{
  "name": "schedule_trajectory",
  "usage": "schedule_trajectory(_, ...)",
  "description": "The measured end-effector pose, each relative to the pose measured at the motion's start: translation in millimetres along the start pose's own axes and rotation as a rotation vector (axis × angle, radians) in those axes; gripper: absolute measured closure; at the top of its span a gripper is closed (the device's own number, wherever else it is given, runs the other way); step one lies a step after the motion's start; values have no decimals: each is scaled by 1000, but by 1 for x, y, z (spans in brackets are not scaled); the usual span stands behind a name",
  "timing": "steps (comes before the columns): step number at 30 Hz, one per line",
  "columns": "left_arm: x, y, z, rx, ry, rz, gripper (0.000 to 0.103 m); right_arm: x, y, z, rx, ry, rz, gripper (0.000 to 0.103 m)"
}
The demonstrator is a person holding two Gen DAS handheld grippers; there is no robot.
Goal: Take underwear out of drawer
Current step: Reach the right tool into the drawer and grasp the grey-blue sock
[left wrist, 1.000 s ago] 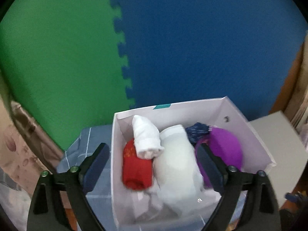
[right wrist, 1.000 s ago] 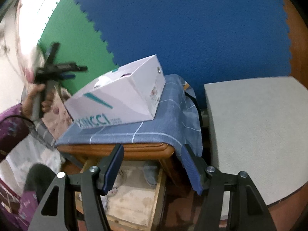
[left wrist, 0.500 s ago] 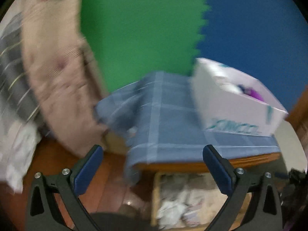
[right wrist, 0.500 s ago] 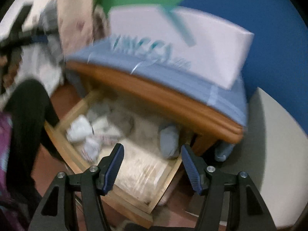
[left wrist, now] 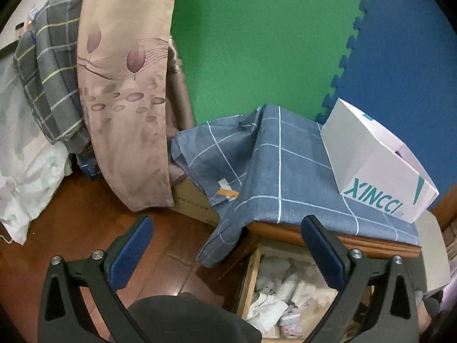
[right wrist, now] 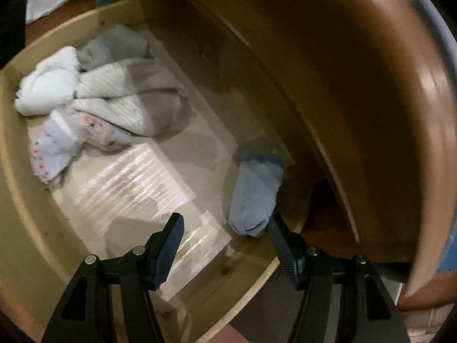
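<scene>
1. On your left, the left tongs (left wrist: 225,245) hang with their jaws wide apart and nothing between them, held back above the floor; that reads as a waiting pose that leaves the drawer (left wrist: 248,280) free for your other hand.
2. The bench carries one blue checked cloth (left wrist: 274,171) and one white box (left wrist: 380,177) at its right end, probably the place for what you pull out.
3. In the drawer, the underwear (right wrist: 94,97) lies bunched in the far left corner: about four folded pieces, one white, one grey, one striped, one floral, though the blur makes that count uncertain.
4. One blue piece (right wrist: 255,194) lies alone against the drawer's right wall, well apart from the pile.
5. Your right tongs (right wrist: 225,237) are also spread apart and empty, low over the drawer floor, the right finger just beside the blue piece, likely the first pick.
</scene>
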State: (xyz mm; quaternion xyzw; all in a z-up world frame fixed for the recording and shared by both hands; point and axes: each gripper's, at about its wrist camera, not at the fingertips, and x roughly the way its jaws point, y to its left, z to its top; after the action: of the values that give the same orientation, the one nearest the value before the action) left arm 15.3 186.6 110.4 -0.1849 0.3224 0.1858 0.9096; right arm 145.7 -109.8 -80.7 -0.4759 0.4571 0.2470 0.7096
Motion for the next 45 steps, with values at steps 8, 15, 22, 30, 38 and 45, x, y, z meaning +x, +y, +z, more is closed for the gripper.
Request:
schedule_trajectory(8, 9, -21, -3, 92, 29, 35, 1, 33, -3, 9, -22, 57, -24, 40)
schedule_trajectory(15, 15, -27, -4, 118, 52, 48, 1, 54, 1, 11, -66, 92, -63, 40)
schedule_trajectory(22, 17, -27, -4, 116, 61, 51, 1, 61, -9, 12, -22, 129, -135, 40)
schedule_trajectory(30, 19, -27, -4, 119, 68, 52, 1, 74, -3, 13, -56, 151, -94, 41)
schedule_trajectory(38, 20, -29, -5, 137, 64, 59, 1, 68, -10, 16, -62, 157, 1, 71)
schedule_trajectory(45, 19, -32, -5, 165, 56, 67, 1, 36, -21, 6, 4, 168, 175, 72)
